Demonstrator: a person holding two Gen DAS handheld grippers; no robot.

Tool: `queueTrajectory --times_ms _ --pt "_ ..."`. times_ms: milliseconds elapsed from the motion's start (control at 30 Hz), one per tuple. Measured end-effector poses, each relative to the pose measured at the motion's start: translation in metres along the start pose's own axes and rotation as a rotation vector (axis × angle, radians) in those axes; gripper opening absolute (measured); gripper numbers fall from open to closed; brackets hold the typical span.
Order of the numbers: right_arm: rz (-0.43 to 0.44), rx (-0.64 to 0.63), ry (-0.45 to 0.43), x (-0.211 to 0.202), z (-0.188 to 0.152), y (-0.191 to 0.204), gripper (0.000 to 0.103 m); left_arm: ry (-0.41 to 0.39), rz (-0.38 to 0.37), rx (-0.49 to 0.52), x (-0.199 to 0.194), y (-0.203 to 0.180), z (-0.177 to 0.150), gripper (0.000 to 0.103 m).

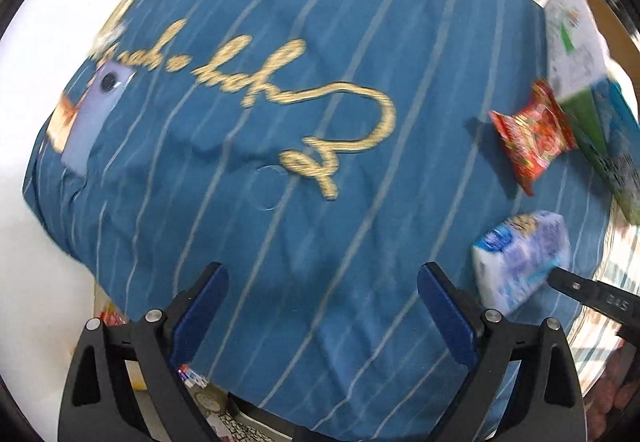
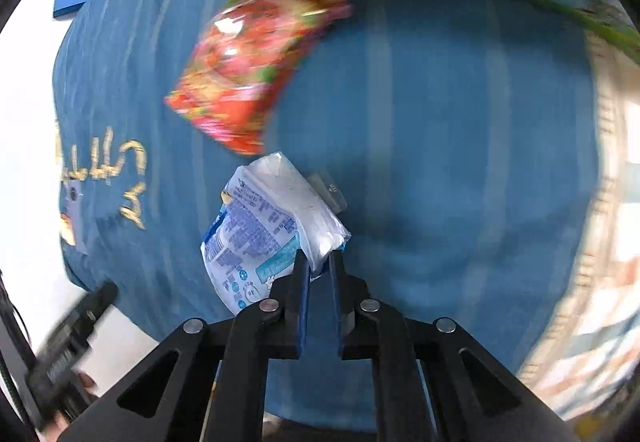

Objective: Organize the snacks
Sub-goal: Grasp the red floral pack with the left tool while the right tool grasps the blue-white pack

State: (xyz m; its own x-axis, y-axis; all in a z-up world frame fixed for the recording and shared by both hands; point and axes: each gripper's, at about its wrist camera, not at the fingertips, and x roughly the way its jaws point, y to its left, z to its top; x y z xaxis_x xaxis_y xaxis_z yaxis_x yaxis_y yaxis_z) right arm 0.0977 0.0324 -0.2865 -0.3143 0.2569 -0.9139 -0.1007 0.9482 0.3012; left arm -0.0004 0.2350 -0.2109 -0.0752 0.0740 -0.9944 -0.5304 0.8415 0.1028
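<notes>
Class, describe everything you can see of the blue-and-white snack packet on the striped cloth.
The blue-and-white snack packet looks like a soft, puffy plastic wrapper: white with blue print and fine text on one face, and a clear, shiny crimped end. It lies tilted on the blue striped cloth, just below the red snack packet. The right tool is shut on its clear end. The left tool, open, is apart from it.

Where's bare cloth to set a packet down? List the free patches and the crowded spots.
Free: the blue striped cloth between the gold lettering and the open left tool, and the stretch right of the white-blue packet in the right tool. Crowded: the cloth's edge around the red packet and green box; the phone corner.
</notes>
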Motion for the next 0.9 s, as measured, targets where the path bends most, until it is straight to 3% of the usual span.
queueTrajectory --times_ms 133,367,467,533,567,600,633,667,733,833,900 --pt "-0.058 -0.017 -0.016 -0.034 -0.002 -0.05 0.009 0.002 -0.016 0.08 -0.003 -0.035 0.003 0.097" --pt "-0.316 -0.014 -0.012 -0.08 0.001 -0.161 0.009 -0.053 -0.008 0.273 -0.015 -0.104 0.03 0.097" --pt "-0.319 0.058 0.001 -0.091 0.011 -0.198 0.01 -0.083 0.005 0.373 -0.012 -0.137 0.052 0.097" --pt "-0.297 0.129 -0.018 -0.098 0.016 -0.216 0.019 -0.077 0.017 0.445 -0.003 -0.157 0.067 0.097" --pt "-0.282 0.184 -0.047 -0.104 0.015 -0.224 0.039 -0.063 0.021 0.483 0.004 -0.166 0.075 0.097" --pt "-0.263 0.223 -0.082 -0.109 0.013 -0.227 0.069 -0.044 0.026 0.516 0.012 -0.176 0.08 0.097" --pt "-0.235 0.265 -0.13 -0.115 0.01 -0.229 0.082 -0.009 0.028 0.551 0.023 -0.186 0.086 0.097" --pt "-0.21 0.297 -0.16 -0.118 0.005 -0.229 0.101 0.021 0.029 0.574 0.033 -0.193 0.09 0.097" --pt "-0.129 0.356 -0.183 -0.116 -0.007 -0.224 0.103 0.051 0.02 0.594 0.048 -0.202 0.099 0.095" --pt "0.045 0.454 -0.15 -0.096 -0.022 -0.218 0.103 0.074 0.004 0.582 0.059 -0.206 0.107 0.06" --pt "0.088 0.483 -0.121 -0.077 -0.024 -0.212 0.103 0.086 -0.004 0.565 0.062 -0.204 0.109 0.053"
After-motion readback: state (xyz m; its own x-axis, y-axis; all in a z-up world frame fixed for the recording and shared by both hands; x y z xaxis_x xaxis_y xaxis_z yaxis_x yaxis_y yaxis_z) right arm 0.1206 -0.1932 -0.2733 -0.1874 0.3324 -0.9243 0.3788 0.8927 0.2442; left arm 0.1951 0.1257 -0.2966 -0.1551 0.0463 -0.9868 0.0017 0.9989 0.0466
